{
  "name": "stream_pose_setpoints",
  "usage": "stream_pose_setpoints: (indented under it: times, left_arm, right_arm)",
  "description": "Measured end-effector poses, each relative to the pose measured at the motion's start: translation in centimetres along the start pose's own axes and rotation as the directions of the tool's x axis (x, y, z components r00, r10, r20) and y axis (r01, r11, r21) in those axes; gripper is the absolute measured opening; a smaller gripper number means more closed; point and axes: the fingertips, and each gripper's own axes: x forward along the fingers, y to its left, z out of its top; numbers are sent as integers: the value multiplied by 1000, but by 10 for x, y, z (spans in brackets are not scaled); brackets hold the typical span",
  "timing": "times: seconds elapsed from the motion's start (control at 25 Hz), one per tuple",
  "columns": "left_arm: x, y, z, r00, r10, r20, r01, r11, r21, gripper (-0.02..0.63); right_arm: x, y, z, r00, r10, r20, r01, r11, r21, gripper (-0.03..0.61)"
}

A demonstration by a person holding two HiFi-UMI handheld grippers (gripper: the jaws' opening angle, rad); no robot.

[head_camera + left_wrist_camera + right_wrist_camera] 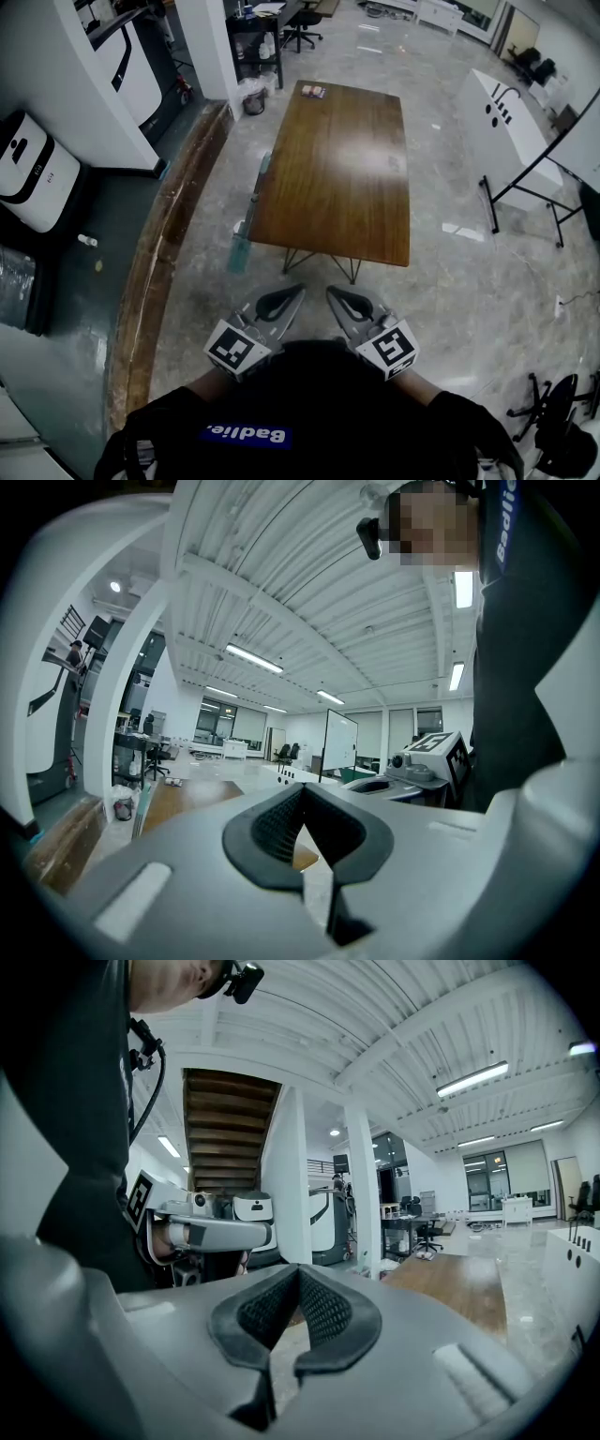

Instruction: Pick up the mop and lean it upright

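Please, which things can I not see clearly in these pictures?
- Mop, head view: small beside the table; whether it leans on it or lies on the floor is unclear.
- Small item on the table's far end, head view: too small to identify.
- Person's feet, head view: hidden by the dark torso.

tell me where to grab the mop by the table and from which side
Probably the thin handle, around mid-length, with the jaws set across it. The mop seems to lie on the floor along the table's left edge, its flat head nearest you. So come from the open floor on its left, not from the table side.
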Motion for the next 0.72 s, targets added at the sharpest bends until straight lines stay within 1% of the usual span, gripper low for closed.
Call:
stream_pose_setpoints:
  times: [0.12,0.52,0.72]
  left_arm:
    - [-3,2,-6,1000,6,-3,-6,1000,6,17]
    - [-2,-5,-1,1000,1,-8,-1,1000,22,17]
    - [-5,0,-16,1000,10,-24,-9,999,46,17]
  right_arm:
    - [2,0,-2,1000,4,4,-4,1000,0,3]
    - [-3,0,-3,1000,6,14,-6,1000,-2,3]
    - [-1,-1,0,1000,6,18,-6,1000,1,3]
